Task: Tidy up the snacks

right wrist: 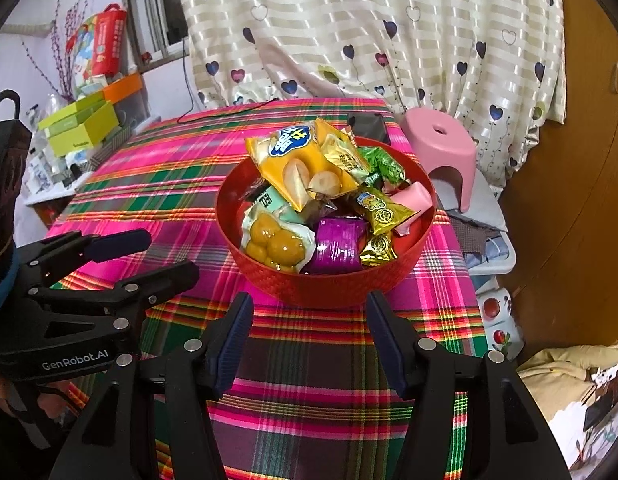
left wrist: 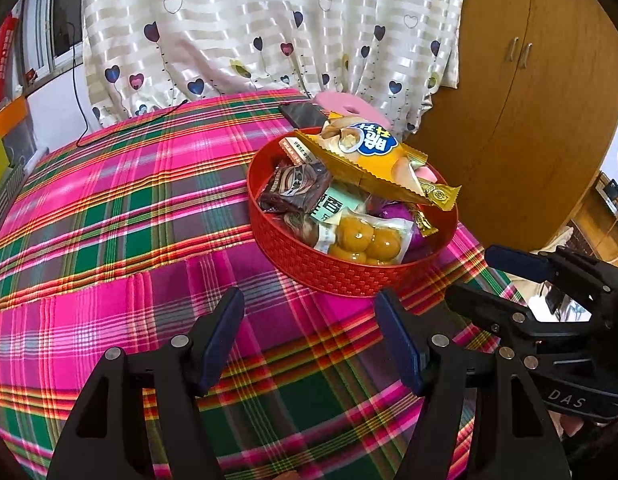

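A round red woven basket [left wrist: 341,280] [right wrist: 329,288] stands on the plaid tablecloth, filled with several snack packets. A large yellow packet [left wrist: 369,156] [right wrist: 297,164] lies on top; a clear pack of yellow balls [left wrist: 365,242] [right wrist: 273,240] and a purple packet [right wrist: 337,244] lie at the near side. My left gripper [left wrist: 309,312] is open and empty, just short of the basket's near left rim. My right gripper [right wrist: 309,316] is open and empty, right in front of the basket. Each gripper shows in the other's view, the right one [left wrist: 481,280] and the left one [right wrist: 165,252].
A dark phone [right wrist: 367,124] [left wrist: 303,114] lies behind the basket. A pink stool [right wrist: 443,152] stands past the table's far right corner. A heart-print curtain [right wrist: 369,32] hangs behind, a wooden wardrobe [left wrist: 521,100] at right, green boxes [right wrist: 81,124] on a shelf at left.
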`<state>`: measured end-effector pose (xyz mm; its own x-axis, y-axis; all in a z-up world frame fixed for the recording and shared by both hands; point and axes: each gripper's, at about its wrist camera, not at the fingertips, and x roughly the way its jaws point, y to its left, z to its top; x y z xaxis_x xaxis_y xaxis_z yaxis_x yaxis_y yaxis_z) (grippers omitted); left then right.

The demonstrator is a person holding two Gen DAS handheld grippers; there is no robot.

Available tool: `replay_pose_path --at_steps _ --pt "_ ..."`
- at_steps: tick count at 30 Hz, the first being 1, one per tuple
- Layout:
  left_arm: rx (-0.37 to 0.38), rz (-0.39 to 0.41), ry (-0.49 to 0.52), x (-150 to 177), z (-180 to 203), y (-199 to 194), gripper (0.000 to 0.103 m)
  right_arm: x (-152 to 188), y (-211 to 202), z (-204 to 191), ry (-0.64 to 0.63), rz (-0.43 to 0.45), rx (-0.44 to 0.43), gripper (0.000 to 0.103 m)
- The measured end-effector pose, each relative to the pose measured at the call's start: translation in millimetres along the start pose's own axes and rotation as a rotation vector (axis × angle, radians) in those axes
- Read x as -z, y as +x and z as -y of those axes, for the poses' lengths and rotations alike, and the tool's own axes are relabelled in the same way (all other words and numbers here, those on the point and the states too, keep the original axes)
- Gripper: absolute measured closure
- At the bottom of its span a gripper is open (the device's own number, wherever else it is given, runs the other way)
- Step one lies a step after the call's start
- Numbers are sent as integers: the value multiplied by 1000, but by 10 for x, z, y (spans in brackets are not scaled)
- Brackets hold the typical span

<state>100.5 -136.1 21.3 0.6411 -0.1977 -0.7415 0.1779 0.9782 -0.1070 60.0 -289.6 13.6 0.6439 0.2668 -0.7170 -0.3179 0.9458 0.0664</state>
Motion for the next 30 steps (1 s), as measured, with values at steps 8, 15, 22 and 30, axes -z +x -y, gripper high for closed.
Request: replay_pose_path --at_steps 8,15,22,30 --pt "0 -5 -1 4 -5 14 34 45 56 -30 -3 -8 -5 45" --pt "-4 -7 4 6 2 24 34 28 73 -48 -5 -12 -5 45" --pt "-5 -9 9 -6 1 46 34 14 88 -48 -8 -17 -10 45" --pt "-5 -11 9 -6 17 50 34 8 92 -51 -8 -18 -10 45"
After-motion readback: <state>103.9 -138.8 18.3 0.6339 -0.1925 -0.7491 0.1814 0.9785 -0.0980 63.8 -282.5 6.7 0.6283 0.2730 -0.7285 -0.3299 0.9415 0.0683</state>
